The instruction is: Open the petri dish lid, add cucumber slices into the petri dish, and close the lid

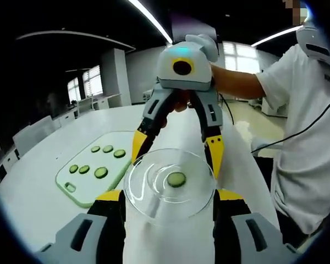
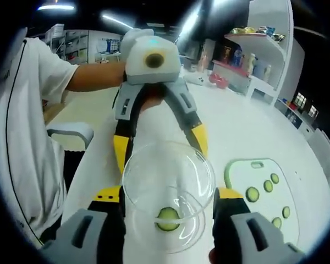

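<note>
Your left gripper [image 1: 169,195] has its fingers closed to dish width on the dish [image 1: 154,192], one slice [image 1: 176,179] lying inside. Right gripper [image 2: 168,195] faces it, fingers clamped on the lid [image 2: 168,170], which sits over the dish, offset, looks not yet seated. All of it is held above the tabletop [image 1: 38,181]. Board [image 1: 93,165] with spare slices [image 1: 100,172] lies off to the side.

Risks:
- Both grippers crowd the same glass, so fingers may knock together and jolt it.
- Smooth glass can slip if you ease either grip before the lid seats.
- A tilted lid catches the rim and won't close.
- Tipping the dish slides the slice out.
</note>
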